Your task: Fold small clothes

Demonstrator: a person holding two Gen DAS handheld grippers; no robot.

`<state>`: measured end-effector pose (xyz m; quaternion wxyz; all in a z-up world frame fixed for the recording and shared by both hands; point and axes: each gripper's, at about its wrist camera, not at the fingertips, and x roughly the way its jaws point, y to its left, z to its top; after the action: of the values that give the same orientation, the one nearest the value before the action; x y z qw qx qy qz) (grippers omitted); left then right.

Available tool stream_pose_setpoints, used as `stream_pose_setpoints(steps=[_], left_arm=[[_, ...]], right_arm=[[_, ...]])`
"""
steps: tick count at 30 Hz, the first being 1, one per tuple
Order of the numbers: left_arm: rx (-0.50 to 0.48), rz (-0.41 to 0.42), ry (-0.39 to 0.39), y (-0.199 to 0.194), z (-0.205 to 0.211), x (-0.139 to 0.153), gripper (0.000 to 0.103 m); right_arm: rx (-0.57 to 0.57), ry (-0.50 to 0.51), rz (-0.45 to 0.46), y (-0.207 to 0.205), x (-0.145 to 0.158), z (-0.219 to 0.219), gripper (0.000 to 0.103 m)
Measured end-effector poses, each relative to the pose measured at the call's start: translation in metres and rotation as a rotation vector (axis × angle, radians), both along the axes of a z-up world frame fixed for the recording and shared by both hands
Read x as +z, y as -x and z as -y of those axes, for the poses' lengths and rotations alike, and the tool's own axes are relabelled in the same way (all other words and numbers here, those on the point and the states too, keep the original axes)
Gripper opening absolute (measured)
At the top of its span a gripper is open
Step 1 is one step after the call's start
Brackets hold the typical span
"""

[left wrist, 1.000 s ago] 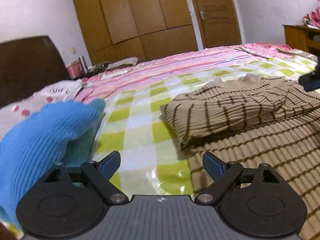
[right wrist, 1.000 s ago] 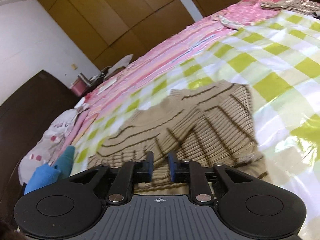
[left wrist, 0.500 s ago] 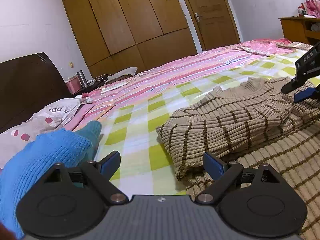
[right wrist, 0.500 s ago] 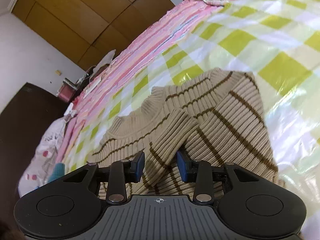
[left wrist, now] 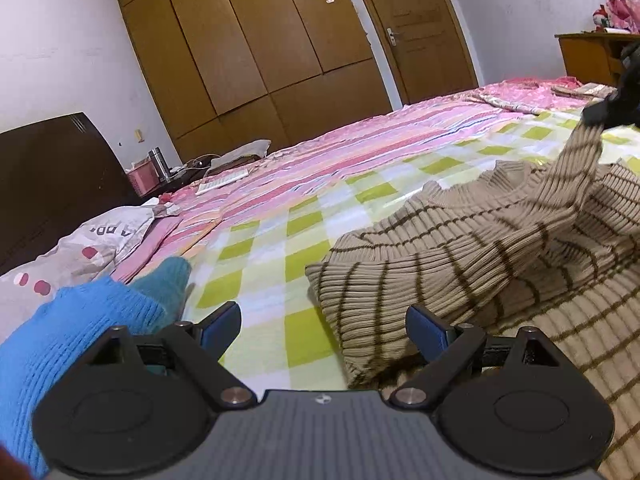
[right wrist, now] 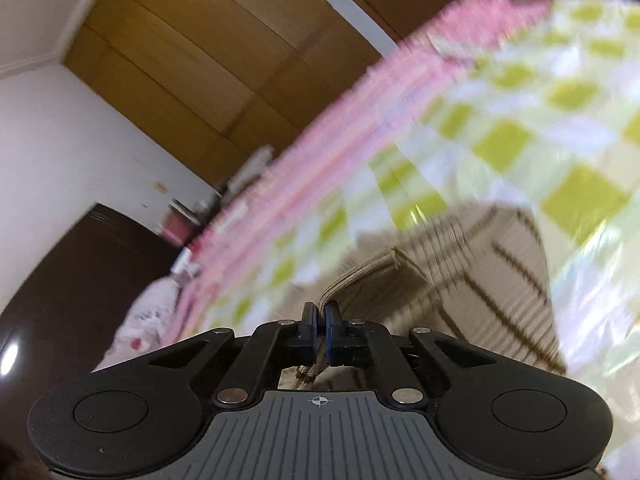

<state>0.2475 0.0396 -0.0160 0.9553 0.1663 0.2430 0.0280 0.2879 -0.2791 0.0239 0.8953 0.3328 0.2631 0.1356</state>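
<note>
Two claws work over a bed (left wrist: 280, 292) covered in green checks. The right claw (right wrist: 319, 322) has just been closing and is clamped on a sleeve of the tan striped sweater (left wrist: 472, 256), lifting it at 2 o'clock in the left wrist view. The left claw (left wrist: 322, 326) has its fingers apart over the sheet, gripping nothing, with the sweater's folded edge by its right finger. A blue knit garment (left wrist: 80, 332) lies at 9 o'clock.
</note>
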Motion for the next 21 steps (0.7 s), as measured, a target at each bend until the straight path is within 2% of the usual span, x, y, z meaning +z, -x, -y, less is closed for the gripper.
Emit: stream_pose_setpoints(steps=[2,5,7,11,13,15,16,18,21], left_arm=[[-0.005,-0.015,0.0,-0.002,0.003,-0.004,0.095],[-0.017,-0.063,-0.025,-0.005,0.007,-0.013,0.095],[-0.023,-0.081,-0.039,-0.003,0.008,-0.015,0.095],[-0.019,-0.08,-0.066,0.001,0.006,-0.011,0.095],[-0.011,-0.071,-0.048,0.0,0.005,-0.006,0.095],[-0.001,-0.051,-0.029,-0.002,0.006,0.001,0.095],[0.003,-0.04,-0.023,-0.002,0.007,0.003,0.095],[0.008,-0.018,-0.009,-0.004,0.01,0.007,0.095],[0.022,-0.004,0.017,-0.011,0.014,0.006,0.095]], right_arm=[[-0.008,0.02,0.017,0.012,-0.002,0.005,0.005],[-0.02,0.078,-0.102,0.01,-0.029,0.011,0.01],[-0.023,0.011,-0.148,0.011,-0.044,0.019,0.011],[-0.06,-0.05,-0.122,0.012,-0.048,0.03,0.026],[-0.068,-0.069,-0.122,0.007,-0.05,0.033,0.027],[-0.081,-0.039,-0.141,-0.001,-0.049,0.031,0.026],[-0.086,-0.019,-0.152,-0.003,-0.049,0.029,0.023],[-0.09,0.015,-0.145,-0.002,-0.046,0.028,0.008],[-0.101,0.101,-0.117,0.0,-0.038,0.027,0.003]])
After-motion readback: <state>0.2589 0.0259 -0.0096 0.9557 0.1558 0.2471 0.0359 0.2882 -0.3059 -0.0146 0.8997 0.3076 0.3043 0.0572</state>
